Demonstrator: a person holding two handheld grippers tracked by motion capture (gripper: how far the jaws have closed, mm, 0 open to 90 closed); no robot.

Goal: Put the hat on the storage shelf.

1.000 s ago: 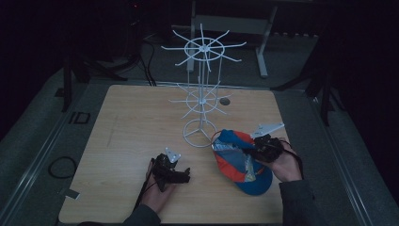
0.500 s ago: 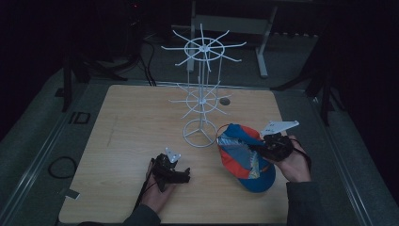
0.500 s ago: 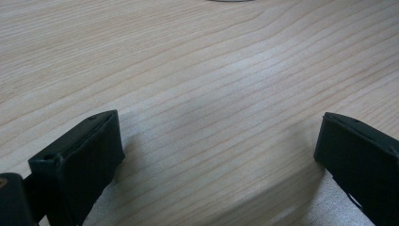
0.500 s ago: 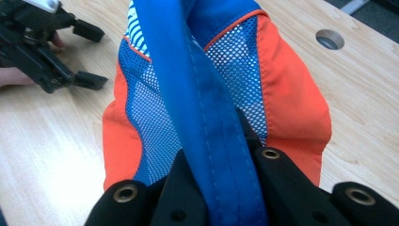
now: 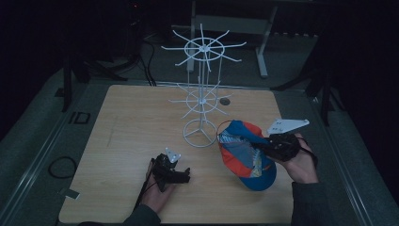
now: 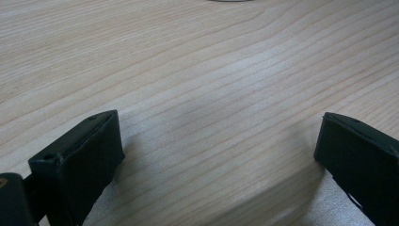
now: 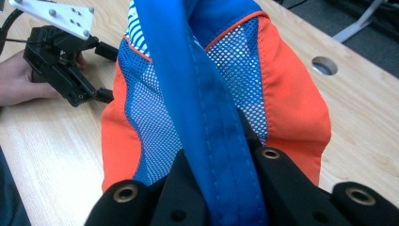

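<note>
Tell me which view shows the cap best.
The high view: the whole cap hangs from the right gripper beside the white rack. The right gripper view gives a close-up of its mesh and blue band, clamped between the jaws.

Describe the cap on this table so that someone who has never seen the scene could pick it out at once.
Start at the light wooden table and find the white wire display rack standing near its middle. Just right of the rack's ring base, the right gripper is shut on a blue and orange mesh baseball cap. It is the one soft, brightly coloured thing there; everything else is white wire, black grippers or bare wood.
</note>
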